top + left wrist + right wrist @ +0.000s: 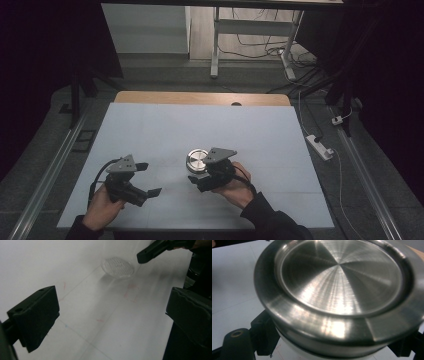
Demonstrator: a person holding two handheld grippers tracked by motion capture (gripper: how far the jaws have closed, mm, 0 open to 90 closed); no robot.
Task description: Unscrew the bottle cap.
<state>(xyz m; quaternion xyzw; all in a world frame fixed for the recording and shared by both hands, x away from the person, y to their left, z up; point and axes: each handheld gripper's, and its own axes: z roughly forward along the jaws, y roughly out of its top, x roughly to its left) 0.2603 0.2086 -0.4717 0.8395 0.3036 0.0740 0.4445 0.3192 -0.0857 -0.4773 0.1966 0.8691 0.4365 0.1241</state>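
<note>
A round brushed-steel lid [196, 159] sits just right of the white table's middle. My right gripper [199, 172] is shut on it from the near side. In the right gripper view the steel lid [339, 290] looms close, with a white part under its rim, and my right gripper [334, 345] has a black jaw on either side of it. My left gripper [149, 179] is at the front left, open and holding nothing. In the left gripper view my left gripper [113, 317] has its jaws wide apart over bare table. Beyond them lies a small clear perforated disc [117, 266].
A white sheet [200, 125] covers the table, with a wooden strip at its far edge. Faint red marks [131, 292] and thin lines cross the sheet. A power strip [320, 146] and cables lie on the floor at the right. A white desk frame [216, 45] stands beyond.
</note>
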